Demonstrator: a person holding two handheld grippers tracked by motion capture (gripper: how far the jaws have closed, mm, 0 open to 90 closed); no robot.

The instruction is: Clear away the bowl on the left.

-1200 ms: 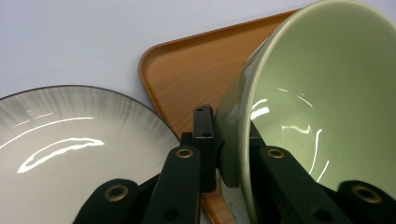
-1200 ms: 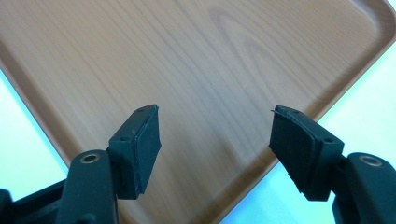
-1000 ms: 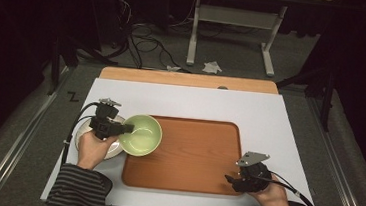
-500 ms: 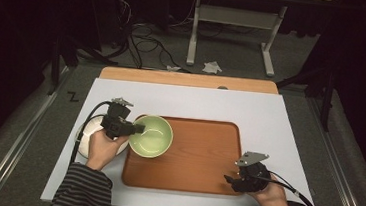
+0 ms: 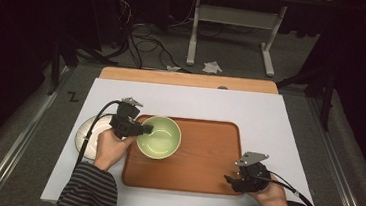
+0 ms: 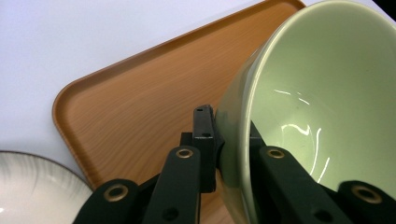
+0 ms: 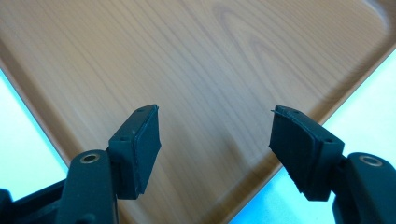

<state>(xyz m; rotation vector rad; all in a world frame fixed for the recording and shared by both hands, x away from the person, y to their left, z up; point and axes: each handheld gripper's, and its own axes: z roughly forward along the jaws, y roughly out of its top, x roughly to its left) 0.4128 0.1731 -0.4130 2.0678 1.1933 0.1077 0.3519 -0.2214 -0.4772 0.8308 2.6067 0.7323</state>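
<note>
Gripping the green bowl [image 5: 159,136] by its near rim, left gripper [image 5: 141,128] fingers clamped, bowl over the tray's [image 5: 205,175] left end, probably just airborne; right gripper [image 5: 230,180] fingers spread, empty.

— What is the bowl [image 5: 159,136] looking like?
— Pale green, glossy, empty, opening upward.
— Where is it sitting?
— It is hanging over the wooden tray's [image 5: 205,170] left end, its left rim being pinched.
</note>
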